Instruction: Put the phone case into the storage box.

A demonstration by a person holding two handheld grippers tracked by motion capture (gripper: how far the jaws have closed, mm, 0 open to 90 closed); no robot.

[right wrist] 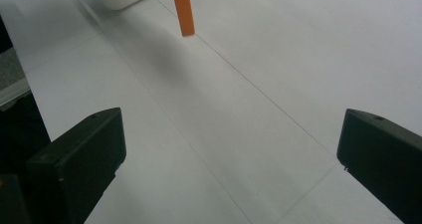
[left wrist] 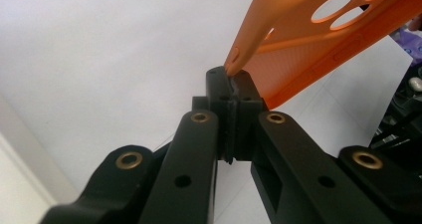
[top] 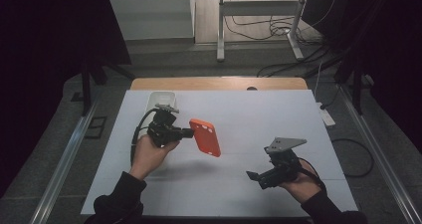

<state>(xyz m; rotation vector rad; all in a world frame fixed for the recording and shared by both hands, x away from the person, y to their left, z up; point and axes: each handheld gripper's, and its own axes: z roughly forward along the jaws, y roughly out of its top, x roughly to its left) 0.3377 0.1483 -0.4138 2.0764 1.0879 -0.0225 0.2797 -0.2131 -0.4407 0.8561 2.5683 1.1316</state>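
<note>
**Orange phone case held up over the white table**

The white table (top: pixel 278 119) is taking up most of the scene, and I am placing everything else against it. A person's two forearms are coming in over its near edge, dark sleeves ending just past that edge.

The left hand (top: pixel 149 154) is reaching up over the left half of the table, wrist bent so the left gripper (top: pixel 186 133) is pointing level toward the table's middle. Its jaws are pressing together on the thin edge of an orange phone case (top: pixel 205 137), which is hanging in the air above the table's centre, tilted, with its round camera cut-outs toward the far end. In the left gripper view the pads are meeting tight on the case's rim (left wrist: pixel 234 67), and the rest of the orange shell (left wrist: pixel 318 40) is fanning up and away.

The right hand (top: pixel 303 181) is sitting low near the table's near right corner, holding the right gripper (top: pixel 255 179) aimed across the table toward the left. Its jaws are standing wide apart with bare table surface between them; the case (right wrist: pixel 183 10) is showing far ahead of them as a narrow orange strip.

A white container (top: pixel 161 100) is standing at the table's far left corner, just behind the left gripper. Nothing is lying between the two grippers on the table.
</note>
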